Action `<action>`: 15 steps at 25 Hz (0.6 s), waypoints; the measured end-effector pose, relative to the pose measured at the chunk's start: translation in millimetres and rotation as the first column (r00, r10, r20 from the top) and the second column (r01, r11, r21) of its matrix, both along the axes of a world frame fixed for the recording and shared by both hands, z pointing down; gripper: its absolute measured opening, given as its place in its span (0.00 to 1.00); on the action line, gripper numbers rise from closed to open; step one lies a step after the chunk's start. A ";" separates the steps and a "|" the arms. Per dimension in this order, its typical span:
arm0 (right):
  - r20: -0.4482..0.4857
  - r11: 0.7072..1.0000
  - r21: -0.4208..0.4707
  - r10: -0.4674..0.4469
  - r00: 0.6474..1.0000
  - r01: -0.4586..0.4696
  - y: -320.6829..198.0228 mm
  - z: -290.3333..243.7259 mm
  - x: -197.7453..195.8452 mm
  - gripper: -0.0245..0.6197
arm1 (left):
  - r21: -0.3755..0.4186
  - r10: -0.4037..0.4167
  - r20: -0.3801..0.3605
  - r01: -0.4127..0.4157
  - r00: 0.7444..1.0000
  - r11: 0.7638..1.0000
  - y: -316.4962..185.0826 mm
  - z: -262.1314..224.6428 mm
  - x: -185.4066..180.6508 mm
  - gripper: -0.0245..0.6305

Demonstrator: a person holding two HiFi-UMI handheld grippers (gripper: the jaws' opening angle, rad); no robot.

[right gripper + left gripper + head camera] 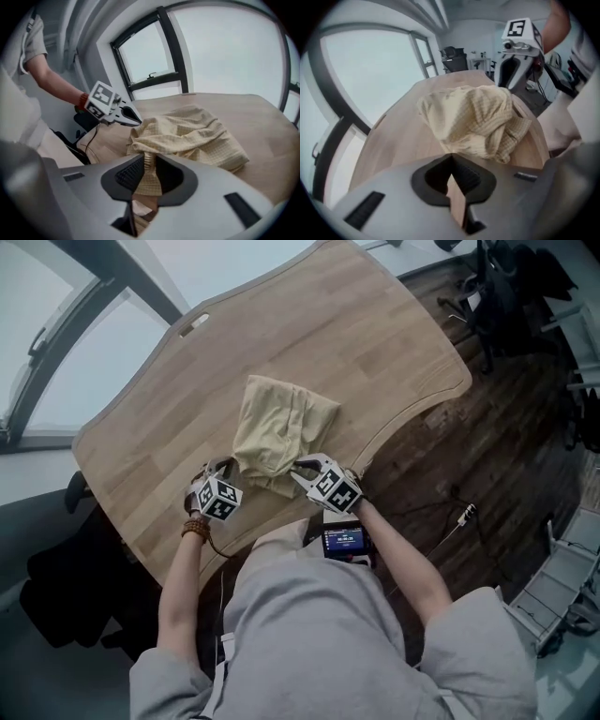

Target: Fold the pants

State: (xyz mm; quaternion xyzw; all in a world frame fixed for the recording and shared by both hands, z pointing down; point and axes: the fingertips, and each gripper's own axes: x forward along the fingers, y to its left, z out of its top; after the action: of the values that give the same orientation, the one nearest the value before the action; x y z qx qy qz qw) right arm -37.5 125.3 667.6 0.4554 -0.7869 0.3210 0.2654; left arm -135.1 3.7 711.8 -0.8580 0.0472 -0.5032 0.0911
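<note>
Cloth fills the bite of the right gripper [147, 161]: a bunched strip of the pale yellow pants [279, 432] runs between its dark ribbed pads, which are clamped on it, and leads from there into the heap. The left gripper [451, 158] has its jaws pressed together, the tips meeting right at the near hem of the heap. Bare wood shows through the slot behind the tips, and whether a thin edge of cloth is nipped at the very end cannot be told. In the head view both grippers sit at the near side of the pants, the left at the near-left corner and the right at the near-right corner, each pointing down and away from the person. The pants are a crumpled, partly doubled-over bundle with a fine checked weave. They lie on the light wooden table [375, 343] close to its near edge, about midway along it and well apart from the far edge. A beaded bracelet [196, 529] circles the left wrist. Just below the near edge, by the right forearm, a small lit screen [344, 541] shows. Dark plank floor [469, 446] lies off the table's right edge, and large windows [220, 47] stand beyond the opposite one.
</note>
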 end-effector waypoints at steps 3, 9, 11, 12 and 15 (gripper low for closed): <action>-0.090 0.988 0.075 -0.125 0.988 0.132 28.5 -18.9 5.0 0.15 | -0.069 -0.172 -0.021 0.170 0.985 0.983 -25.0 -1.4 -23.4 0.05; -0.128 0.949 0.021 -0.310 0.942 0.315 74.7 33.3 -17.9 0.26 | -0.108 -0.069 -0.124 0.056 0.990 0.993 -5.5 -20.9 -8.0 0.09; -0.086 0.936 -0.006 -0.352 0.932 0.352 76.7 38.9 -26.0 0.31 | -0.232 -0.080 -0.150 0.044 0.985 0.972 20.3 -21.0 14.5 0.23; -0.076 0.932 0.001 -0.360 0.930 0.362 74.2 34.9 -25.8 0.32 | -0.314 -0.126 -0.150 0.073 0.981 0.947 30.9 -18.6 22.6 0.27; -0.054 0.933 0.063 -0.352 0.934 0.355 63.1 7.7 -14.5 0.31 | -0.473 -0.261 -0.097 0.186 0.960 0.861 49.3 -3.9 32.5 0.30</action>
State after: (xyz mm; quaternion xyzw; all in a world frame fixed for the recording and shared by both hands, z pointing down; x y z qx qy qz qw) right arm -52.1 188.4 675.4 0.3223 -0.8611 0.2300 0.3188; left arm -102.6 53.0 707.9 -0.8806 0.0334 -0.4379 -0.1777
